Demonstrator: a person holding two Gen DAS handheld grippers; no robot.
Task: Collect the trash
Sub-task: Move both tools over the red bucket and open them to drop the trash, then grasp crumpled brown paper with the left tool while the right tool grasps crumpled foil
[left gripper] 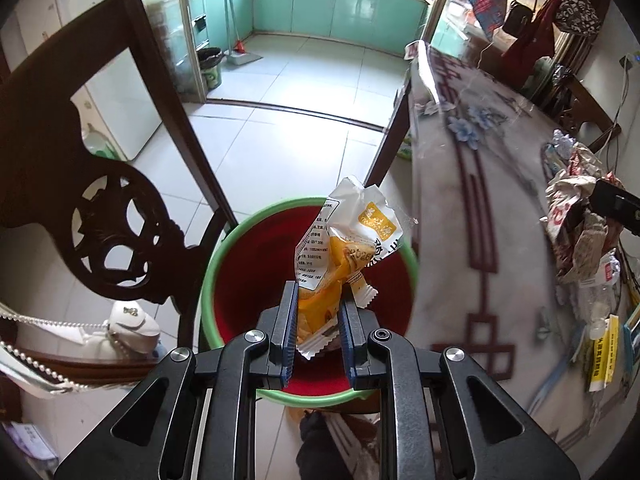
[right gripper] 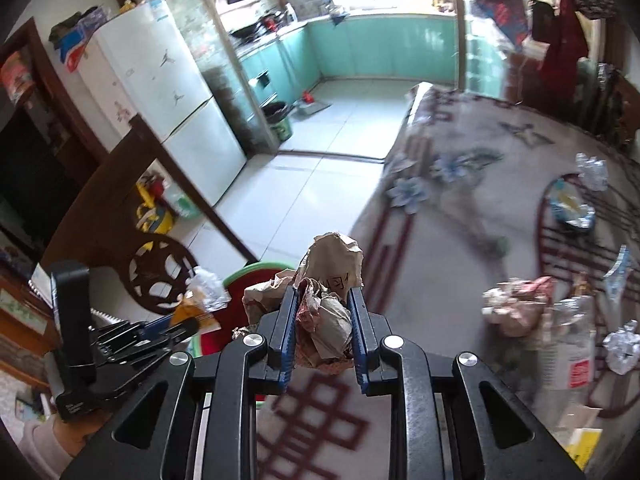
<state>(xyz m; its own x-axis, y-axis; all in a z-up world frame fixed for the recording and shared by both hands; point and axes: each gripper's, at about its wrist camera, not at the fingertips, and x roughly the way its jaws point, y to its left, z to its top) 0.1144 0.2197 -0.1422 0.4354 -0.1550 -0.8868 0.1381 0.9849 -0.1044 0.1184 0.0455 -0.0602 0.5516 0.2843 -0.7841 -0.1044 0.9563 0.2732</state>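
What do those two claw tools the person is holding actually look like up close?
Both look alike. The left gripper and the right gripper each have a matte black frame of angled arms with triangular cut-outs, joined by shiny silver round bolts. Two flat black fingers carry ribbed blue pads on their inner faces. From the right wrist view, the left tool shows a tall black block. No cables show.

home dining room: fridge (right gripper: 160, 92), kitchen cabinets (left gripper: 352, 12)
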